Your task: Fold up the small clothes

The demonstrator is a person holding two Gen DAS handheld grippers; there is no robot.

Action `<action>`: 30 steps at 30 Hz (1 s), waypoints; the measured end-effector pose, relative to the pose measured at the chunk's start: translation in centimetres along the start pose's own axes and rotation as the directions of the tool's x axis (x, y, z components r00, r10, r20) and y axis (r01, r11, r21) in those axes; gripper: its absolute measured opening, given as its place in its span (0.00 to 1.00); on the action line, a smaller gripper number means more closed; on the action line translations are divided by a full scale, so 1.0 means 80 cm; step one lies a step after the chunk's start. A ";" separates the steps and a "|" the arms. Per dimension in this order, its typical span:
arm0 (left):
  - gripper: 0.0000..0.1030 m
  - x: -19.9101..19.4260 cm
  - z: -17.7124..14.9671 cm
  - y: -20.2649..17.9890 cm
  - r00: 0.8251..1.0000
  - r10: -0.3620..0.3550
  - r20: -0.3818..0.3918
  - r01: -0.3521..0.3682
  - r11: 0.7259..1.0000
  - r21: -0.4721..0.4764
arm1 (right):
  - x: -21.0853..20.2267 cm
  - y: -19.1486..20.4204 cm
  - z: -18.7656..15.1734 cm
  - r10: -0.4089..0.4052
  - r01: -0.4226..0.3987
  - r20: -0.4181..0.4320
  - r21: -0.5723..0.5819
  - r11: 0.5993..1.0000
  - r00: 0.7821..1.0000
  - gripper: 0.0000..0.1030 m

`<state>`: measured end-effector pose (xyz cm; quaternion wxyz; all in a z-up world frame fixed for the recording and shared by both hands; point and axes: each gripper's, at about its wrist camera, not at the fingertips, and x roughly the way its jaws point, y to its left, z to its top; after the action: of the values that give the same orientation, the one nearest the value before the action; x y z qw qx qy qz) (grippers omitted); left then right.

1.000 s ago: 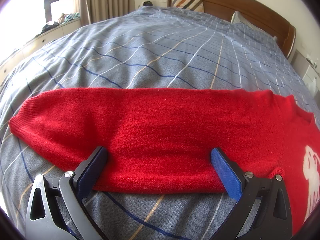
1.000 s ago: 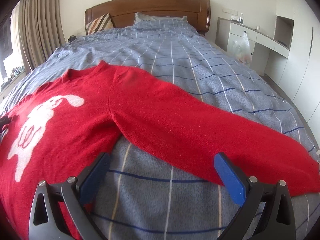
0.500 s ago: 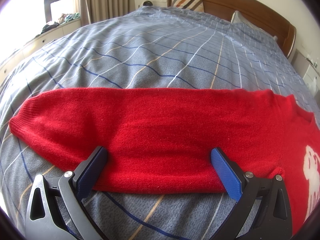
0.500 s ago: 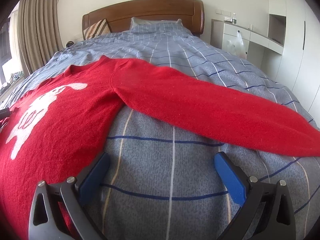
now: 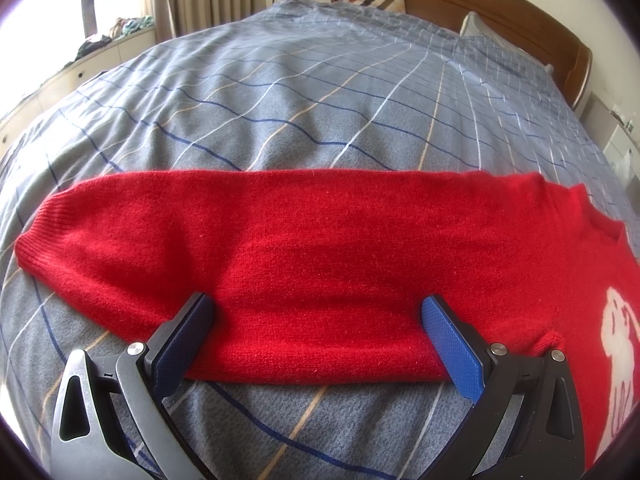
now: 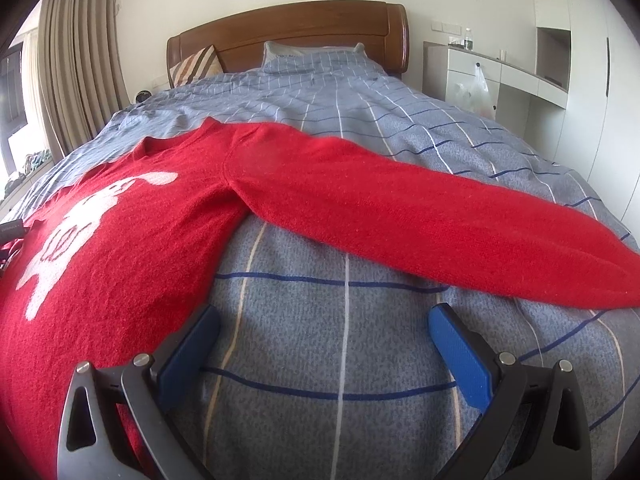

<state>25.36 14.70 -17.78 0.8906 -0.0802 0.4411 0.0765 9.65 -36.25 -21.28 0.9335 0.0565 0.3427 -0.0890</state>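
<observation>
A red knit sweater [image 5: 320,256] with a white animal figure lies spread flat on the bed, front up. Its left sleeve stretches straight out across the left wrist view. My left gripper [image 5: 316,320] is open, its blue pads either side of the sleeve's near edge, low over it. In the right wrist view the sweater's body [image 6: 120,240] lies at left and the other sleeve [image 6: 420,216] runs out to the right. My right gripper [image 6: 324,336] is open and empty over the bare cover just below that sleeve.
The bed has a grey-blue checked cover [image 6: 340,360] and a wooden headboard [image 6: 288,32] with pillows. White cabinets [image 6: 500,76] with a plastic bag stand to the right. Curtains and a window ledge with clutter [image 5: 112,36] are to the left.
My right gripper has dropped lower and drawn back toward the foot of the bed, so the right sleeve now lies beyond its fingertips. The left gripper has not moved.
</observation>
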 end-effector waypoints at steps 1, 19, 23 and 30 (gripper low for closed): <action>1.00 -0.003 -0.001 0.000 1.000 -0.009 -0.015 0.009 1.000 0.006 | 0.000 0.000 0.000 0.000 0.000 -0.001 0.000 1.000 1.000 1.00; 1.00 -0.064 -0.093 -0.014 0.999 -0.031 0.038 0.023 0.984 0.179 | -0.001 0.001 0.002 -0.005 0.005 -0.002 -0.003 1.000 1.000 1.00; 1.00 -0.063 -0.092 -0.013 0.999 -0.034 0.025 0.030 0.985 0.171 | -0.001 0.001 0.002 -0.007 0.007 -0.002 -0.004 1.000 1.000 0.99; 1.00 -0.101 -0.114 -0.008 0.992 -0.064 0.105 0.047 0.987 0.152 | -0.013 0.003 0.005 -0.034 0.033 -0.062 -0.006 0.999 0.998 0.99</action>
<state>13.61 11.62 -16.70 0.9188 -0.0213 0.3935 0.0227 9.21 -35.97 -20.30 0.9210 0.0513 0.3725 -0.1021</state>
